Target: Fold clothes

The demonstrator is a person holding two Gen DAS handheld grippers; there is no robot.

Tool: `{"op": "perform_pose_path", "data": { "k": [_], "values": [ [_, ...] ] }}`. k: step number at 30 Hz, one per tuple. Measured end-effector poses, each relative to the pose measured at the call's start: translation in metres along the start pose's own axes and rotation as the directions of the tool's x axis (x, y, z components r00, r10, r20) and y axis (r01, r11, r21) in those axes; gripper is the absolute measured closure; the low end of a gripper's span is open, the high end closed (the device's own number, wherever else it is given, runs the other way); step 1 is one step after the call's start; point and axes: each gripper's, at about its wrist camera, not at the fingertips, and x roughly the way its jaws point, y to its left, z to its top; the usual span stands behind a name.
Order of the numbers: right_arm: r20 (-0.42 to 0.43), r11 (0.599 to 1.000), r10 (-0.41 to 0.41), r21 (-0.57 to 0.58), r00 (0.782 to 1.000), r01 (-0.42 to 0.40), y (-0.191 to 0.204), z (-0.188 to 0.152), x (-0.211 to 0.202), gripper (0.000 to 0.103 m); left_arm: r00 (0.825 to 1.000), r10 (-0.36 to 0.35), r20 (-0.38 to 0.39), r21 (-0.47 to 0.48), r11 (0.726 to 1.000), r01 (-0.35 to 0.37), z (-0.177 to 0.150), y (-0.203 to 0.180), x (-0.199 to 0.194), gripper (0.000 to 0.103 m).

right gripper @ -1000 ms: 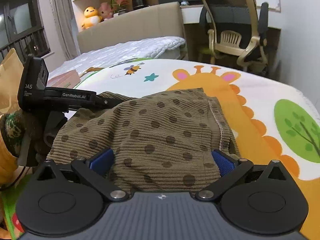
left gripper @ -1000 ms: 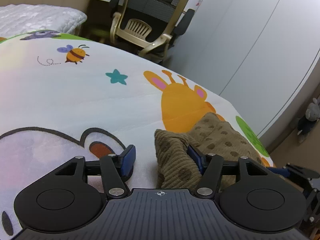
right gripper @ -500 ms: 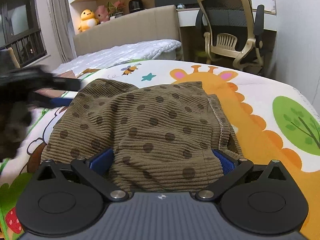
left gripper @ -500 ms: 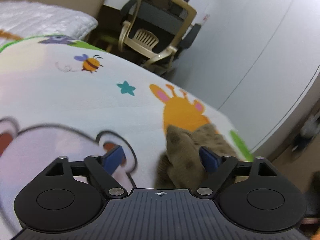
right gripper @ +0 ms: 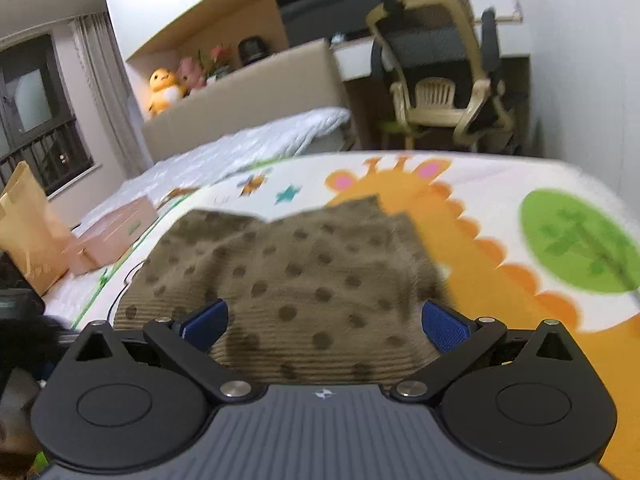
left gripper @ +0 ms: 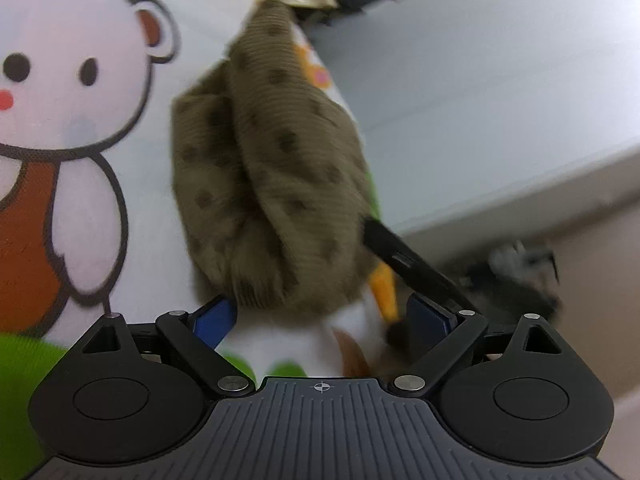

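Two tools, one garment. Left tool [left gripper: 320,318]: angled steeply down over the cartoon play mat [left gripper: 84,200], blue pads spread wide, nothing between them; the bunched end of the brown spotted corduroy garment [left gripper: 264,184] lies just ahead at 12 o'clock, whether touching the left pad cannot be told. Right tool [right gripper: 324,322]: held low and near level, pads [right gripper: 444,326] wide apart, straddling the garment's near edge without pinching it. Garment: lies folded on the mat, partly over the orange giraffe print [right gripper: 400,184]. Beyond at 12 o'clock: bed [right gripper: 248,152]; at 1 o'clock, office chair [right gripper: 440,80]. Cardboard box [right gripper: 112,236] at 9 o'clock. View blurred.
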Motion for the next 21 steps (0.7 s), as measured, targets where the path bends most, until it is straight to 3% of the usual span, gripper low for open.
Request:
{"op": "perform_pose_path", "data": {
  "k": [2,5,6,8,10,13,14,15,17,21],
  "values": [
    [0.020,0.999,-0.021,-0.028,1.000,0.021,-0.003,0.006,-0.008,0.000,0.998,0.044,0.048,-0.025,0.999,-0.043,0.010,0.004,0.000,0.027],
    [0.034,0.998,-0.040,-0.042,0.999,0.041,-0.009,0.016,-0.009,0.000,0.979,0.129,0.155,0.001,0.991,-0.131,0.031,0.007,-0.013,0.028],
    [0.038,0.998,-0.046,-0.045,0.998,0.048,-0.010,0.020,-0.008,0.000,0.965,0.166,0.205,0.030,0.984,-0.176,0.039,0.007,-0.019,0.027],
    [0.045,0.997,-0.058,-0.048,0.997,0.060,-0.010,0.030,0.001,0.000,0.916,0.245,0.317,0.102,0.952,-0.290,0.061,0.001,-0.029,0.021],
    [0.060,0.997,-0.056,-0.052,0.997,0.059,-0.008,0.044,0.010,0.000,0.880,0.292,0.374,0.141,0.920,-0.365,0.084,-0.003,-0.027,0.019],
    [0.047,0.999,-0.032,-0.039,0.998,0.034,-0.013,0.067,0.032,0.000,0.847,0.321,0.423,0.185,0.885,-0.428,0.116,-0.008,-0.016,0.012],
    [0.033,0.999,-0.025,-0.027,0.999,0.026,-0.016,0.075,0.042,0.005,0.841,0.323,0.434,0.192,0.879,-0.437,0.125,-0.007,-0.013,0.010],
    [0.014,1.000,-0.017,-0.013,1.000,0.018,-0.020,0.080,0.052,0.021,0.838,0.321,0.441,0.190,0.880,-0.436,0.131,-0.006,-0.010,0.009],
    [-0.043,1.000,0.003,0.022,0.999,-0.002,-0.031,0.085,0.078,0.039,0.847,0.303,0.437,0.171,0.896,-0.409,0.140,-0.001,-0.007,0.009],
    [-0.101,0.999,0.027,0.042,0.995,-0.023,-0.028,0.068,0.091,0.049,0.906,0.200,0.372,0.113,0.959,-0.258,0.125,0.017,-0.018,0.010]
  ]
}}
